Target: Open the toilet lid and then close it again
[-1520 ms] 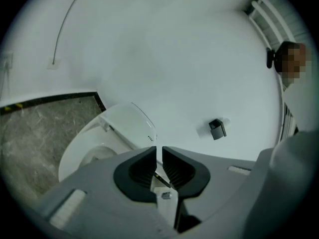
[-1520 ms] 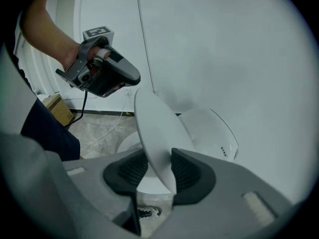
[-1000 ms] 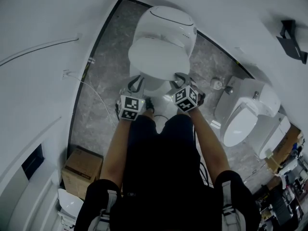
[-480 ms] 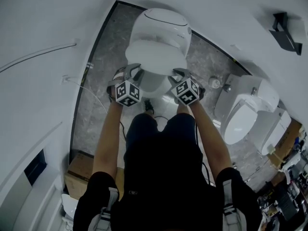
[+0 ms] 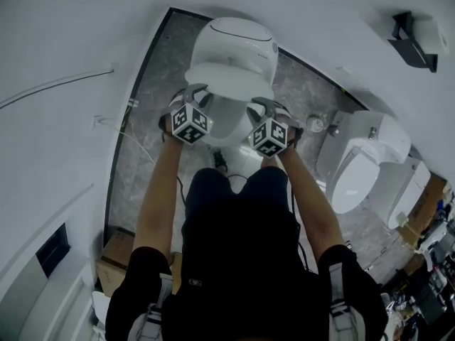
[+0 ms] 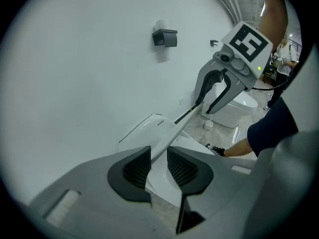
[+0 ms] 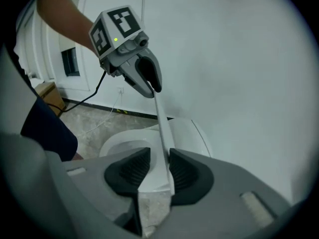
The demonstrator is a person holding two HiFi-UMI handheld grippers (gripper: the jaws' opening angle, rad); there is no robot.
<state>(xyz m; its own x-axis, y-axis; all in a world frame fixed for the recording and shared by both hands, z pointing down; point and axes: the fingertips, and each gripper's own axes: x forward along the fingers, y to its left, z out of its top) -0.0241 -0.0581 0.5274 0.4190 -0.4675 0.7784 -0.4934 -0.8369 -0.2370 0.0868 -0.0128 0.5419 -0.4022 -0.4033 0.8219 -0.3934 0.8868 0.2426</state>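
In the head view a white toilet (image 5: 238,38) stands at the top centre, its lid (image 5: 231,80) lifted partway off the seat (image 5: 226,126). My left gripper (image 5: 193,92) grips the lid's front rim on the left side and my right gripper (image 5: 266,106) grips it on the right. The left gripper view shows the thin lid edge (image 6: 167,136) running from my left gripper (image 6: 158,166) up to the right gripper (image 6: 203,107). In the right gripper view my right gripper (image 7: 159,168) has its jaws closing on the lid edge (image 7: 162,126), which reaches up to the left gripper (image 7: 153,89).
Two more white toilets (image 5: 359,180) stand to the right. A black fixture (image 5: 409,34) hangs on the wall, which closes in behind the toilet. A cardboard box (image 5: 110,265) sits at the lower left. A cable (image 5: 138,144) trails over the grey floor. The person's legs stand before the bowl.
The lid has risen from nearly flat on the seat to partly raised. Both grippers moved up and toward the toilet's back with it, and the left gripper rolled.
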